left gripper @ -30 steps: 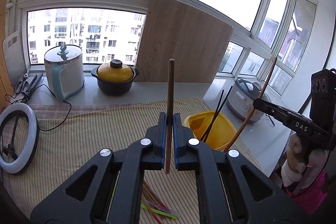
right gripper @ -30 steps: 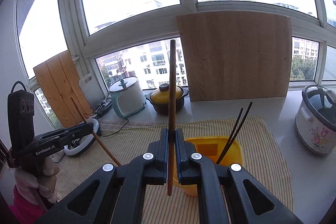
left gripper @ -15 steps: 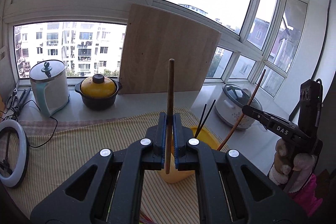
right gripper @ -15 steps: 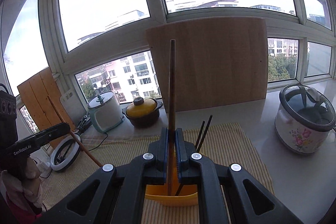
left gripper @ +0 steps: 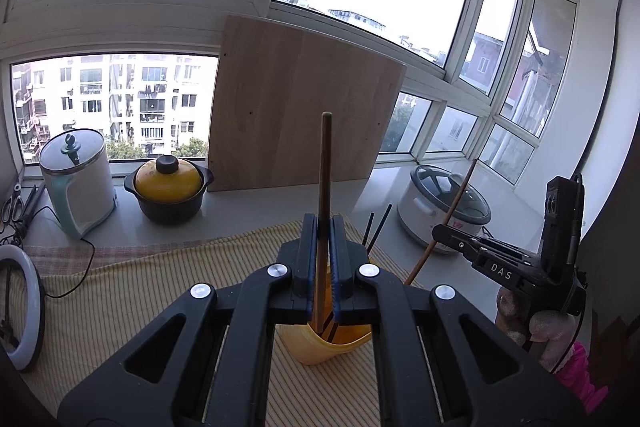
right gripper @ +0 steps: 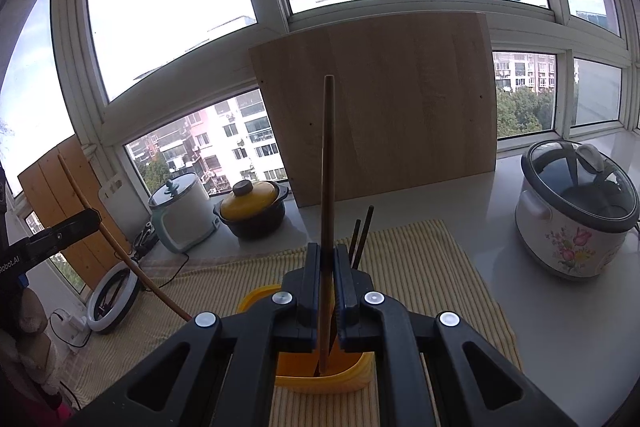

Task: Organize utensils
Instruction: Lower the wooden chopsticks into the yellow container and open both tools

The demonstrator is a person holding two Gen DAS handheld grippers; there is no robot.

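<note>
Both grippers have swung in over the yellow holder (right gripper: 324,381) in the last second; a moment ago it sat well ahead of them on the striped cloth (right gripper: 440,267), and now it lies right under the jaws. That puts each brown chopstick close to being dropped in beside the two dark chopsticks (right gripper: 362,237) already standing there. The left gripper (left gripper: 324,267) has its jaws pinching a brown chopstick (left gripper: 325,179) upright, the lower tip seemingly just inside the holder's mouth. The right gripper (right gripper: 327,291) pinches its own chopstick (right gripper: 327,163) the same way, near vertical, tip down in the holder. Seen from the left camera, the right gripper comes in from the side with its stick tilted toward the holder. The tabletop (right gripper: 540,307) beyond carries a rice cooker (right gripper: 576,207).
</note>
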